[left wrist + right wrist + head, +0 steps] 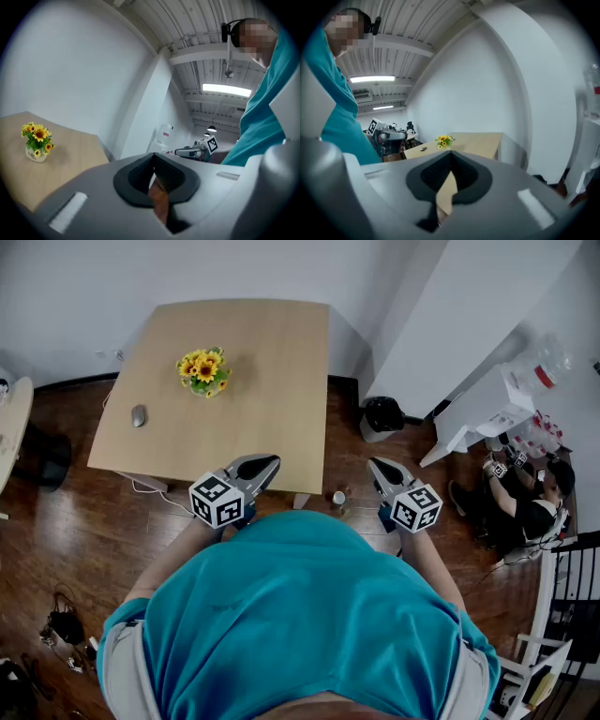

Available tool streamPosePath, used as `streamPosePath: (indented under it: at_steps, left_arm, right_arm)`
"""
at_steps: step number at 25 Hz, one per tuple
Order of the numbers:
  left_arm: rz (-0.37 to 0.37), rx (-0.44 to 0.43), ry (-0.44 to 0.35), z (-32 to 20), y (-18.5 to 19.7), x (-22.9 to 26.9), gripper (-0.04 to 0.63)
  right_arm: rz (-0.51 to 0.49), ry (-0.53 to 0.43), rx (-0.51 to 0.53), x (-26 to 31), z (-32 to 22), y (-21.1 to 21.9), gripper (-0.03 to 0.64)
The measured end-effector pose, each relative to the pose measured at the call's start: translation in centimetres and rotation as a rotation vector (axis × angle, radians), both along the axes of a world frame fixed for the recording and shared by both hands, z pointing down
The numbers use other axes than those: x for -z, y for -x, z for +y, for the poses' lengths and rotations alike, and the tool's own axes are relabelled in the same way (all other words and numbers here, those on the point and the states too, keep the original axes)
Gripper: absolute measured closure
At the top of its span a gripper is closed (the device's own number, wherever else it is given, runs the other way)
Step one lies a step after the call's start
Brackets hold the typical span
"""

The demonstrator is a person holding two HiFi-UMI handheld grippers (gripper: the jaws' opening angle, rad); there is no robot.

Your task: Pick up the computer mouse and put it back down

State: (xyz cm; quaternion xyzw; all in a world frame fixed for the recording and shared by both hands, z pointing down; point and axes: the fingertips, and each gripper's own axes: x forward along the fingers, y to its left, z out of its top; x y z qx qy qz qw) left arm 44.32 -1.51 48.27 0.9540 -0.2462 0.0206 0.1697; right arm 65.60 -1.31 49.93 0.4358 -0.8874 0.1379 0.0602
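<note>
When looking steeply down, finds dark wooden floor (56,549) under everything and white wall (75,296) along the top. Next in size, teal shirt (300,615) of the person holding the rig, filling the lower middle. Then light wooden desk (272,381), square, set close to the wall, just ahead of both arms. Off to the right, white shelving unit (478,413), and beside it a second person (525,507) sitting on the floor. Between shelving and desk, black bin (382,413) on the floor.

Left gripper (267,463) over the desk's near edge, pointing roughly level; fingers clenched tip to tip, grasping nothing. Right gripper (375,465) just past the desk's near right corner, over floor, likewise roughly level; fingers pressed together, nothing between them. Marker cubes toward the body on both.

On the desk, small pot of yellow sunflowers (204,371) left of centre, upright. Computer mouse (139,415) lying flat near the desk's left edge, nearer and to the left of the flowers, apart from them and well apart from both grippers. Smallest of all, a round can-like thing (338,497) on the floor between the two grippers, too small to name surely.
</note>
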Motion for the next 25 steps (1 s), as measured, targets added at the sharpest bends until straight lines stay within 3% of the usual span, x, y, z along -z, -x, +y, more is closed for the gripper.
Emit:
streamPosePath:
  at_steps: [7,11,16,20,25]
  left_arm:
    - [-0.009,-0.031,0.029,-0.2,6.1,-0.6,0.592]
    - [-0.051,-0.063,0.034,-0.8,8.8,-1.4,0.592]
    - [-0.028,-0.038,0.071,-0.3,8.5,-1.6,0.592]
    - [-0.051,-0.005,0.087,0.6,6.6,-1.5,0.592]
    - [-0.076,0.064,0.095,1.3,7.6,-1.6,0.592]
  right_arm:
    - [0.000,0.003,-0.046,0.3,-0.6,4.9,0.615]
    - [-0.022,0.022,-0.067,-0.5,-0.4,7.5,0.615]
    - [-0.026,0.041,-0.028,-1.5,0.4,8.2,0.615]
    - [-0.075,0.035,0.001,-2.1,-0.1,6.7,0.615]
    - [-0.104,0.023,0.058,-3.2,-1.2,6.8,0.615]
